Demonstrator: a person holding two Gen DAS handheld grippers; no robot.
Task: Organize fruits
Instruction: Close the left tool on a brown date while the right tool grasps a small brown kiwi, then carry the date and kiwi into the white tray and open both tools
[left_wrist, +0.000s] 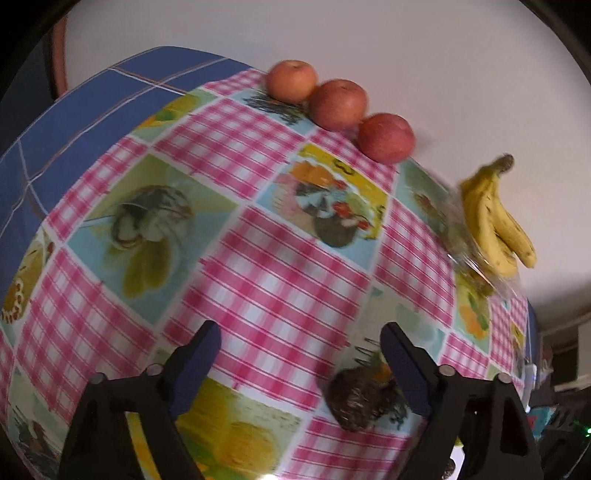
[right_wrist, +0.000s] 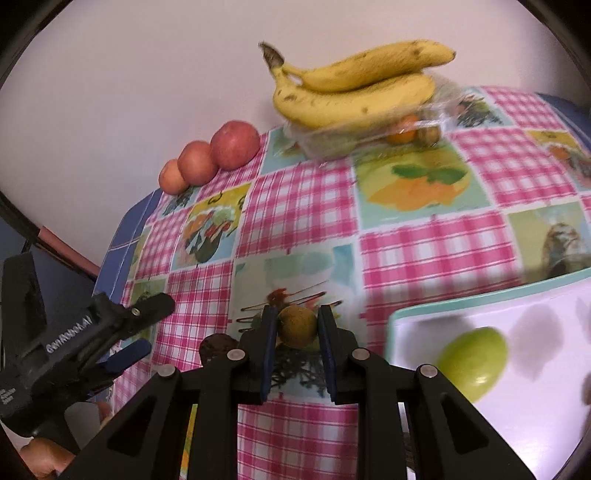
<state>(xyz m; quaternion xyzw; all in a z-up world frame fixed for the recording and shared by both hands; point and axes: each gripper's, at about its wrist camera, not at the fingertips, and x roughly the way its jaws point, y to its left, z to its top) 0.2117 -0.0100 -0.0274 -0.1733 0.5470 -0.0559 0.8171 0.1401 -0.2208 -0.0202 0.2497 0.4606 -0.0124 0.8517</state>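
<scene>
The right gripper (right_wrist: 297, 326) squeezes a brown kiwi (right_wrist: 297, 325) over the tablecloth (right_wrist: 306, 199). At four o'clock, a green fruit (right_wrist: 472, 362) sits in the tray (right_wrist: 480, 301). Apples (left_wrist: 338, 104) line the far edge. The left gripper (left_wrist: 301, 354) gapes wide above bare cloth.

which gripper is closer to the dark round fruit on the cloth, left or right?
Left. The left gripper is open with the dark fruit just inside its right finger. The right gripper is shut on a kiwi, with the dark fruit off to its left.
</scene>
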